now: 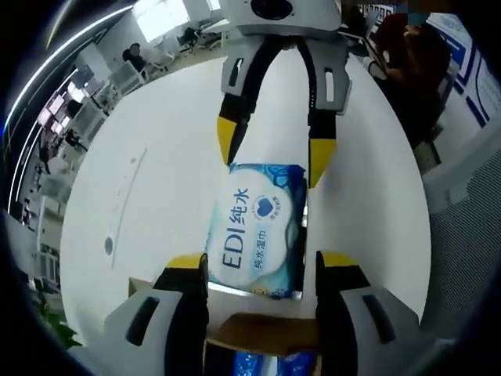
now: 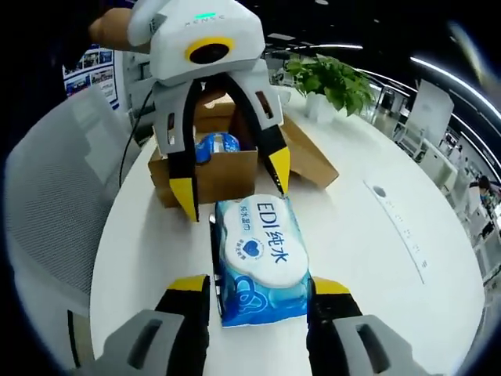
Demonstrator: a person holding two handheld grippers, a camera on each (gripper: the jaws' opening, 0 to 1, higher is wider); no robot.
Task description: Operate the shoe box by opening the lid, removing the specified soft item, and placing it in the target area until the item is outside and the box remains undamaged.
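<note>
A blue and white pack of wet wipes (image 1: 254, 231) (image 2: 262, 258) lies flat on the white round table (image 2: 368, 258). My left gripper (image 1: 261, 270) stands open, its yellow-tipped jaws on either side of the pack's end nearest the box. My right gripper (image 2: 258, 290) is open too and straddles the opposite end. Each gripper faces the other: the right gripper (image 1: 274, 160) comes in from the top of the left gripper view, the left gripper (image 2: 232, 192) from the top of the right gripper view. Behind the pack stands the brown cardboard shoe box (image 2: 227, 176) (image 1: 262, 333), lid open, with another blue pack (image 2: 219, 145) inside.
The box's lid flap (image 2: 313, 157) lies open to the right of the box. A potted green plant (image 2: 329, 78) stands at the table's far side. A grey chair (image 2: 55, 196) is beside the table. A person in dark clothes (image 1: 415, 63) is beyond the table edge.
</note>
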